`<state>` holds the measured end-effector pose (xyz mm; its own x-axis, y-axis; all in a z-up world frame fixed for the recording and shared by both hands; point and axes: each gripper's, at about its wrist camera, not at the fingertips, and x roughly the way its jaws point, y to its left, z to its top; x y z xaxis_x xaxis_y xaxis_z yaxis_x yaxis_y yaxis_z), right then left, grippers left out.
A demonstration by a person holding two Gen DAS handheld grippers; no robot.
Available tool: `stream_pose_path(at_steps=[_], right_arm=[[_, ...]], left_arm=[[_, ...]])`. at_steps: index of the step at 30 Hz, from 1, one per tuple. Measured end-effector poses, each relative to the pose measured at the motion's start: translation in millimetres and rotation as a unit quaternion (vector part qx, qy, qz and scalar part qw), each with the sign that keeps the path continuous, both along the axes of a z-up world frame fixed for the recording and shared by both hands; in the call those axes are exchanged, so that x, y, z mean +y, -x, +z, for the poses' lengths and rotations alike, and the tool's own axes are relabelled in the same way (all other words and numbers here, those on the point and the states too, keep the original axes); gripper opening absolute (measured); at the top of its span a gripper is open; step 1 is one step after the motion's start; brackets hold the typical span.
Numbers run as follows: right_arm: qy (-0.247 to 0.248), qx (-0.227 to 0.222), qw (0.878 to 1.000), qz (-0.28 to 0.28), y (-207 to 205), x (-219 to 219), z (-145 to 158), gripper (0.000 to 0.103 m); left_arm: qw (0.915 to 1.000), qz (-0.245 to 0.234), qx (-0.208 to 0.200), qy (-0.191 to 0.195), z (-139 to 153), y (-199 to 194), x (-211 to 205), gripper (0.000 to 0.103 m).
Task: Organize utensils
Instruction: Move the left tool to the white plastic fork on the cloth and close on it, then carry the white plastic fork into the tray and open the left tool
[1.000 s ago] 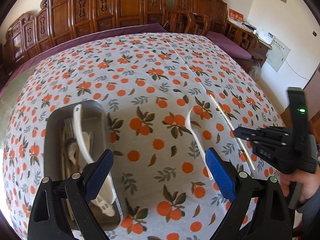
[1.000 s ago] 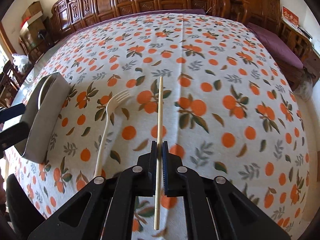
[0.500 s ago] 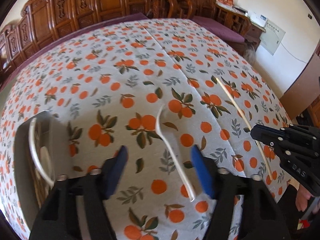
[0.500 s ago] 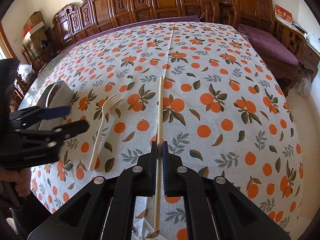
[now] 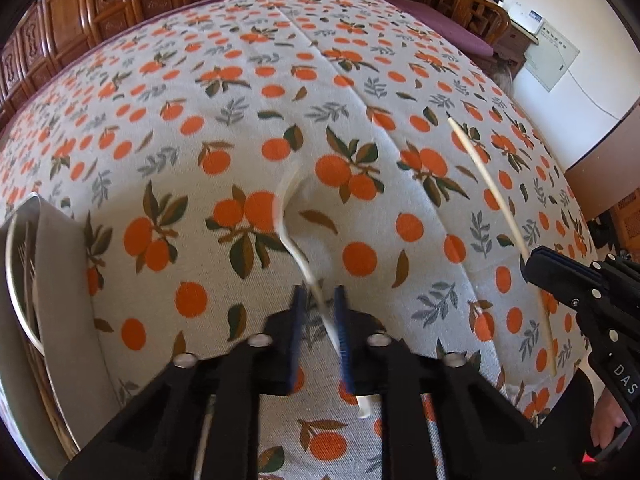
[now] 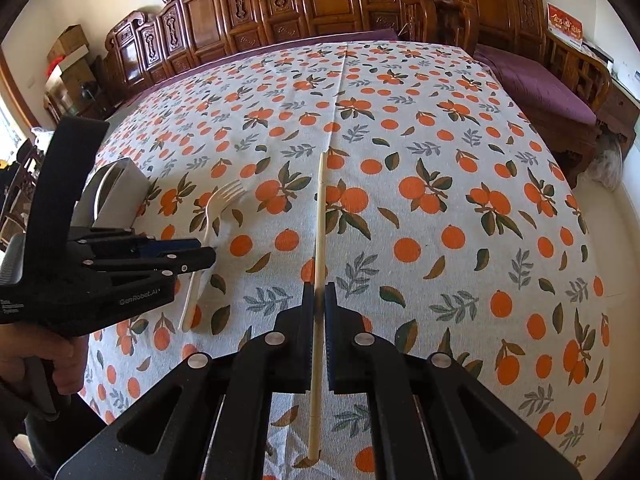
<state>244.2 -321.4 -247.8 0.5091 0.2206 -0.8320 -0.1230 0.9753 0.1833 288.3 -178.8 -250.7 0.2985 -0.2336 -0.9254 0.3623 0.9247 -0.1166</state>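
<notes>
A cream plastic fork (image 5: pixel 289 216) lies on the orange-print tablecloth (image 5: pixel 256 92); it also shows in the right wrist view (image 6: pixel 212 216). My left gripper (image 5: pixel 320 312) has its blue pads close on either side of the fork's handle, nearly shut on it. My right gripper (image 6: pixel 319 304) is shut on a wooden chopstick (image 6: pixel 319 224), held above the cloth; the chopstick also shows in the left wrist view (image 5: pixel 488 184). A grey metal utensil tray (image 5: pixel 44 280) with several utensils stands at the left.
Carved wooden chairs (image 6: pixel 320 4) line the far side of the table. A purple-cushioned bench (image 6: pixel 536 88) stands at the right. The tray also shows in the right wrist view (image 6: pixel 116 192), left of the fork.
My left gripper has moved right from the tray to the fork and narrowed its jaws around the handle. The right gripper still holds the chopstick, little moved.
</notes>
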Motion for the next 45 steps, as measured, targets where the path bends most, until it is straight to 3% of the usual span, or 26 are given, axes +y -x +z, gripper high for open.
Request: stream_pose_path(at_steps=[2,9,27,45], right_arm=[[0.0,-0.001,1.0,0.001,2,1,2,0.006],[-0.005,-0.007,1.0,0.006,7,11,9,0.006],[-0.018,-0.041,0.998,0.051,8,70,47,0.006],[-0.028,-0.057,0.994,0.085,11,109,67,0.006]], left_arm=[[1.0,0.004,0.004,0.006,0,1,4,0.002],[0.9999,0.008,-0.004,0.014,15,12,18,0.002],[0.9953,0.053,-0.075,0.028,84,38,95,0.003],[0.9872,0.128,-0.091,0.025,99,28,191,0.003]])
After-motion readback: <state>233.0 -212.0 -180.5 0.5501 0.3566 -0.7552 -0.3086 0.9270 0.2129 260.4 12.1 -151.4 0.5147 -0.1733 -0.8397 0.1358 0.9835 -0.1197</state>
